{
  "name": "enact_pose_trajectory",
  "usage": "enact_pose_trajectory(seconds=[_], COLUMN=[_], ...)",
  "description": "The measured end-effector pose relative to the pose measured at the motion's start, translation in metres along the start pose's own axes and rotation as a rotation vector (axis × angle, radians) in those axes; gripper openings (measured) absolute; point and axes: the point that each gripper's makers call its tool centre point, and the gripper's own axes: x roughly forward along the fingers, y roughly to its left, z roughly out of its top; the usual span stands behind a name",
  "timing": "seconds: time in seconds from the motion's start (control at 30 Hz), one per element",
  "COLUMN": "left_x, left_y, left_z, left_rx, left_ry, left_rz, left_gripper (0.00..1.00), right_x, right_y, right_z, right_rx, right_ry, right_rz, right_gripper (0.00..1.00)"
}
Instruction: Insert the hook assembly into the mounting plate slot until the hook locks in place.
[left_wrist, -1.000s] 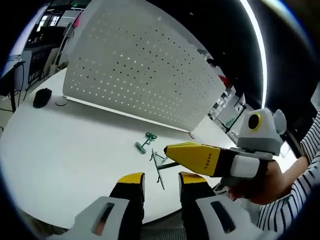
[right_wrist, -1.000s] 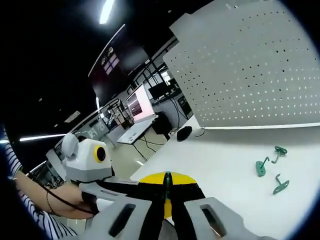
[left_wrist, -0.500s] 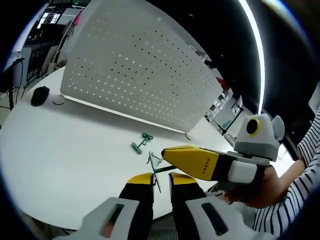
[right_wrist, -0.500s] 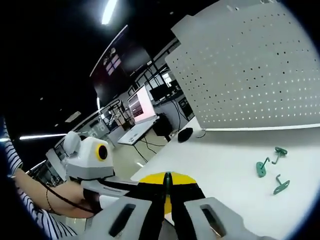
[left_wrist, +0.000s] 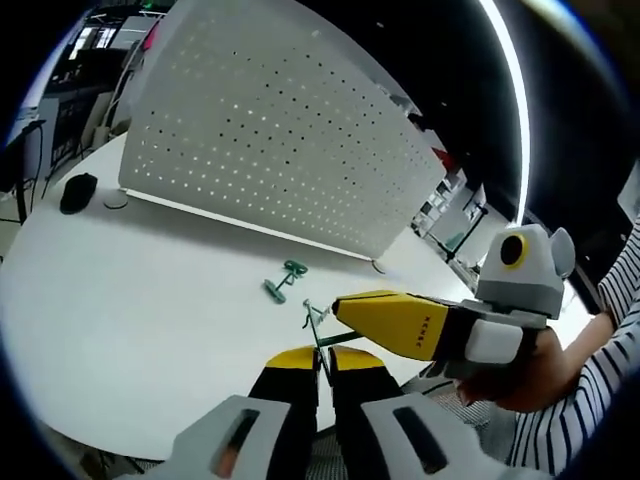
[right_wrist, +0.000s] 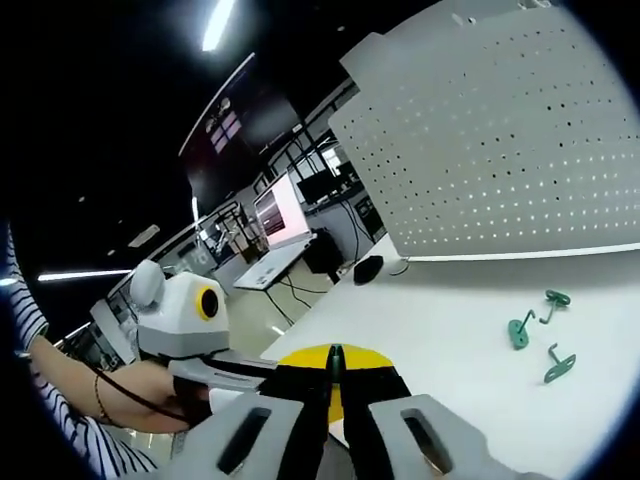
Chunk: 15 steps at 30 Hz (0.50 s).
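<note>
Green wire is what I am holding: a thin hook pinched between my two tools. My left gripper is closed on its lower end, and my right gripper comes in from the right and is closed on it too. In the right gripper view my right gripper shows the green wire as a thin line between its shut yellow tips.

The big white board with holes stands upright at the far side of the white table, well ahead of both tools. The hook's long side points up and away, toward the board. Both tools are about as near.

Two more green hooks lie flat on the table, between me and the board.

I think my hook must travel forward to reach a hole.
</note>
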Motion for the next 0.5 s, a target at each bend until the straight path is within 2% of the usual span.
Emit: enact_pose_trajectory(seconds=[0.17,0.27,0.37,0.47,0.5], left_x=[-0.002,-0.001,-0.002,-0.002,-0.003], left_y=[0.006,0.005,0.007,0.008,0.009], left_z=[0.004,0.002,0.004,0.005,0.007], left_rx=[-0.009,0.03,0.08,0.087,0.096], left_ry=[-0.022,-0.013,-0.023,-0.033,-0.042], left_rz=[0.023,0.037,0.053,0.065,0.072], left_gripper=[0.01,0.01,0.01,0.01,0.01], right_x=[0.0,-0.004,-0.008,-0.012,-0.014], right_y=[-0.002,-0.005,-0.006,-0.008,-0.009], right_z=[-0.004,0.002,0.006,0.013,0.016], right_rx=[0.033,0.102,0.11,0.139,0.173], right_ry=[0.028,0.005,0.016,-0.006,-0.016], right_rz=[0.023,0.031,0.039,0.037,0.039], right_gripper=[0.03,0.06,0.07,0.08,0.08])
